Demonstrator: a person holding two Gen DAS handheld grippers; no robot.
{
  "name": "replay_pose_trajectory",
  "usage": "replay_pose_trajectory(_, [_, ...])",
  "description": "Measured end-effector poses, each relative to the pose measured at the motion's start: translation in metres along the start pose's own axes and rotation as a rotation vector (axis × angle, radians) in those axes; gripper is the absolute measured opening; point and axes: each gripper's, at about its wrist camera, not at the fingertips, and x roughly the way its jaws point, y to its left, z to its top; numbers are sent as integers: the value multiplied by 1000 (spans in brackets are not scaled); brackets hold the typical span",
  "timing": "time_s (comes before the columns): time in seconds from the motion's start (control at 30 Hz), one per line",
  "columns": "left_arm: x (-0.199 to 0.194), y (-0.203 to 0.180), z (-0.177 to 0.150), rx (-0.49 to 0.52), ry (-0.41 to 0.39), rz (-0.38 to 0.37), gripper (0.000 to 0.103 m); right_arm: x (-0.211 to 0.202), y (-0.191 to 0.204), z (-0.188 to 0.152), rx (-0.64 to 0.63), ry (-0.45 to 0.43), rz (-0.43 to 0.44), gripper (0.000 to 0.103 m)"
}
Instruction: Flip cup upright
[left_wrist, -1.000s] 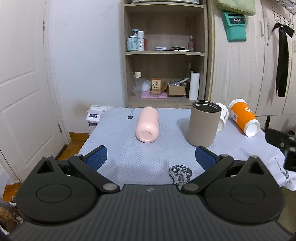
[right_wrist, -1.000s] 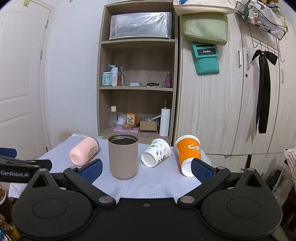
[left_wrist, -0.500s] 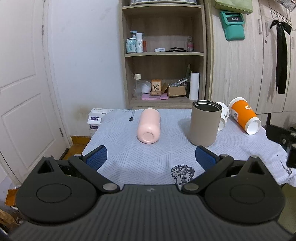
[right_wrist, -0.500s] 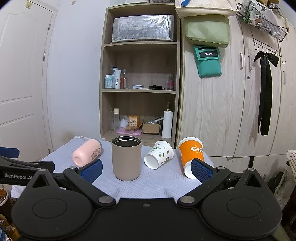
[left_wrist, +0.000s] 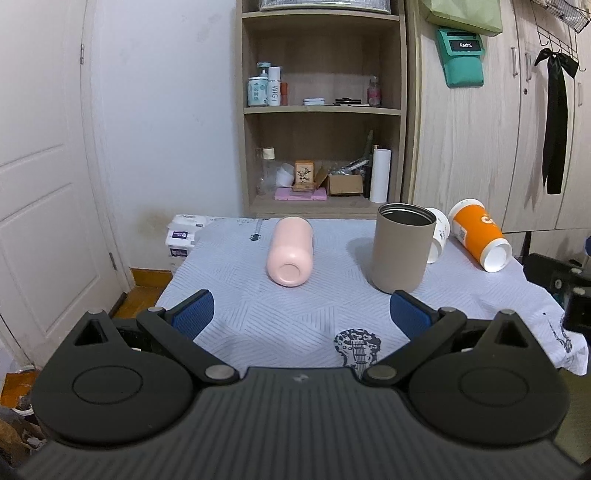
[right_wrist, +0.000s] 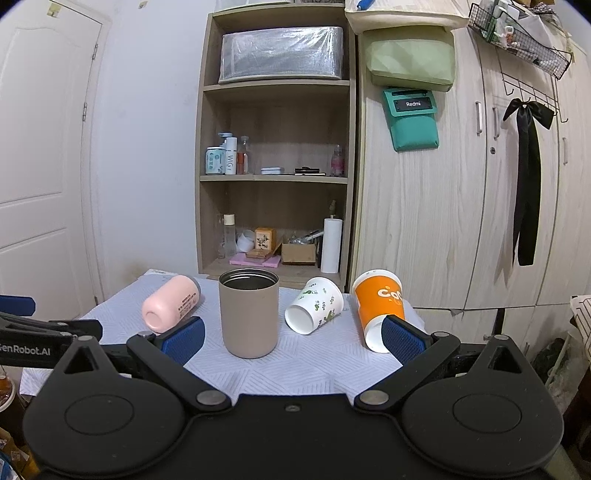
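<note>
The worktop (left_wrist: 295, 314), under a pale patterned cloth, carried four cups. A tan cup (right_wrist: 248, 314) stood upright at the middle. The pink cup (left_wrist: 290, 251), orange cup (right_wrist: 376, 306) and white leaf-printed cup (right_wrist: 314, 306) lay on their sides. The left gripper (left_wrist: 299, 310) and right gripper (right_wrist: 291, 338) hung near the front edge, jaws spread and holding nothing.

"Redmi" stands on the teal pouch (right_wrist: 412, 122) at one o'clock; "WIG" on a white shelf bottle (right_wrist: 231, 157); "GenRobot.AI" on the left gripper (right_wrist: 26, 349) at nine o'clock.
</note>
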Motion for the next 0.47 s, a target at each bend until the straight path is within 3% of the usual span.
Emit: replay_pose_trajectory(0.47, [-4, -1, 0, 17, -16, 9, 103, 1, 1, 0, 1, 1, -2, 103])
